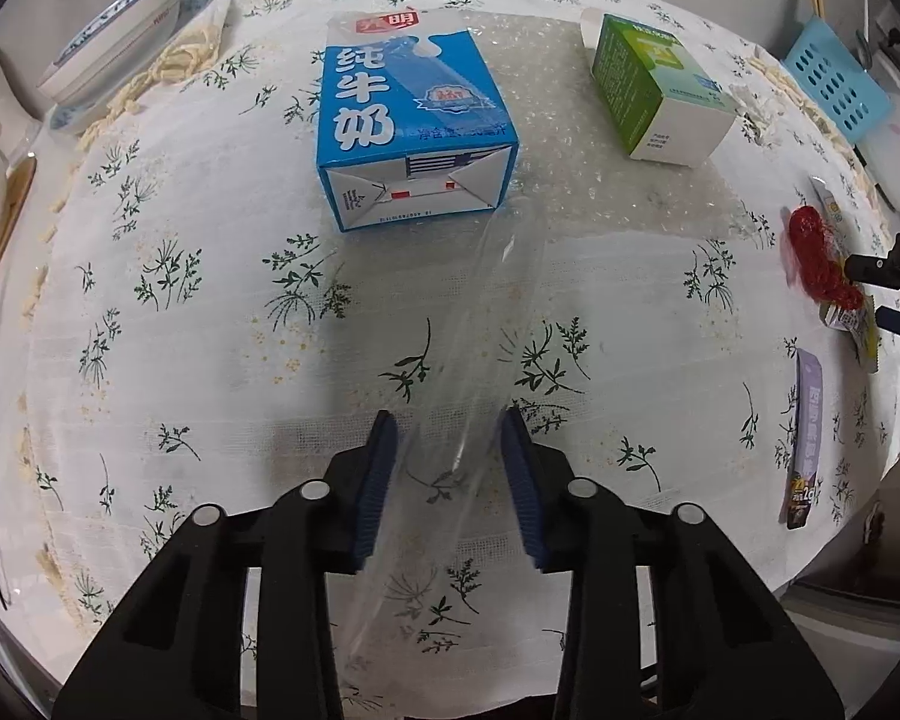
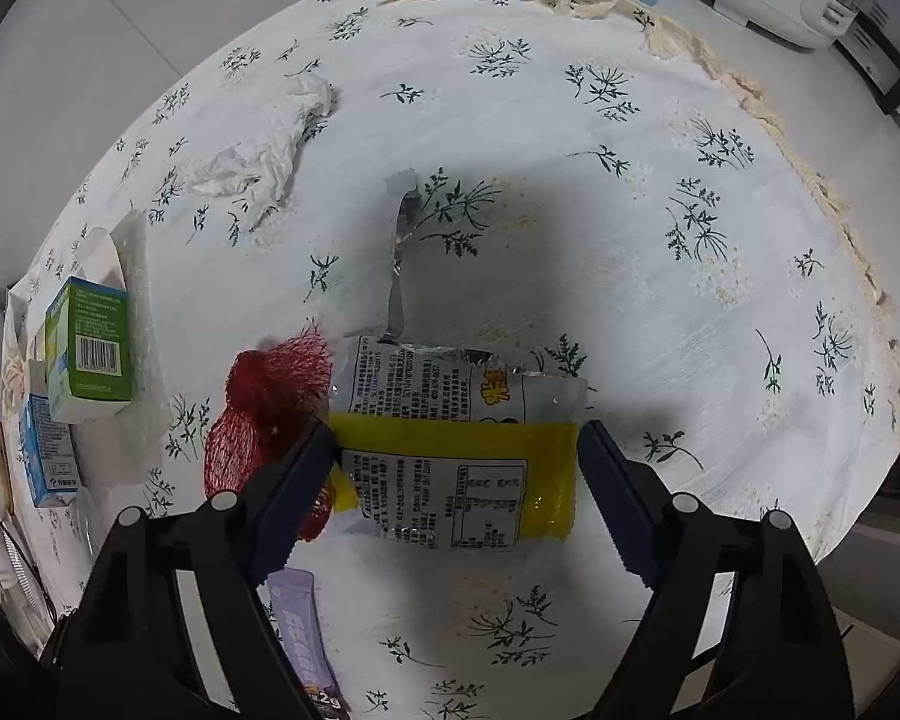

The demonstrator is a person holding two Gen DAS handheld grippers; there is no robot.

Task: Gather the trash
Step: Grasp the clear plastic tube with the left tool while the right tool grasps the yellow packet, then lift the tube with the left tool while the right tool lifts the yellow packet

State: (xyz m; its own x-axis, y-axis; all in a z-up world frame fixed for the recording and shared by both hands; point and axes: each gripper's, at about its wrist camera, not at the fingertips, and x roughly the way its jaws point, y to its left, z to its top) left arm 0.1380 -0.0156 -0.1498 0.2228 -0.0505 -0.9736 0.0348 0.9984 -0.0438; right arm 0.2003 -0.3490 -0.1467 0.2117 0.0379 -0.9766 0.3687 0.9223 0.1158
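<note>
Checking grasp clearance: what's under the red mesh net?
Under the red mesh net: floral tablecloth, seen through the weave. Its right edge overlaps the yellow snack wrapper; how far underneath is hidden. One of the right gripper's fingers covers its lower part.

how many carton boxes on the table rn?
2. Blue milk carton lies far centre in the left wrist view, on the bubble wrap. Green-and-white carton lies to its right, apart from it. Others may be out of frame.

looks like someone's home dining table: flowery tablecloth with a fringe, stacked bowls, a milk carton, snack wrappers lying around.
</note>
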